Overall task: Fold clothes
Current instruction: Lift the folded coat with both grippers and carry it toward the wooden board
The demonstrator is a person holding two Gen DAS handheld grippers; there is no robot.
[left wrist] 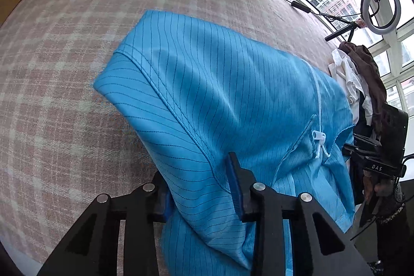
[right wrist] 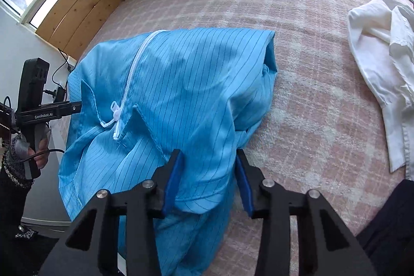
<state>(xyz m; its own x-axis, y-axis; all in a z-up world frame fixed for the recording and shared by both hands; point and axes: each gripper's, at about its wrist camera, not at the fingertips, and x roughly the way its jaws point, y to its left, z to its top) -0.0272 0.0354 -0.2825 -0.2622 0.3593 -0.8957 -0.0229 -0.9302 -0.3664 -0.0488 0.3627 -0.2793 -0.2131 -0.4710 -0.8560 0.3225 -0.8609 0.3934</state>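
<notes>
A blue pinstriped garment (left wrist: 220, 84) with a white zipper (right wrist: 134, 74) lies in a loose heap on a surface spread with a pink and white checked cloth (left wrist: 64, 56); its near edge hangs over the near side toward both cameras.

The left gripper (left wrist: 199, 188) points steeply down at the near left part of the garment. A thick fold of blue fabric runs between its two fingers, and both blue pads sit against the cloth, so the gripper is pinching that fold at a narrow setting. The zipper pull and a white cord (left wrist: 319, 139) lie just to the right of its right finger (left wrist: 236, 180).

The right gripper (right wrist: 207, 180) takes the near right part of the same garment in the same way: bunched fabric fills the gap between its fingers and the pads press on it from either side. In the right wrist view the left gripper's body is seen at the far left, held by a hand (right wrist: 38, 154) with a dark, sparkly sleeve.

To the right of the blue garment, well apart from it, a white shirt (right wrist: 383, 64) lies crumpled on the checked cloth. In the left wrist view a brown garment (left wrist: 367, 69) sits by it. A ring light (left wrist: 380, 8) stands before the windows on the far right.
</notes>
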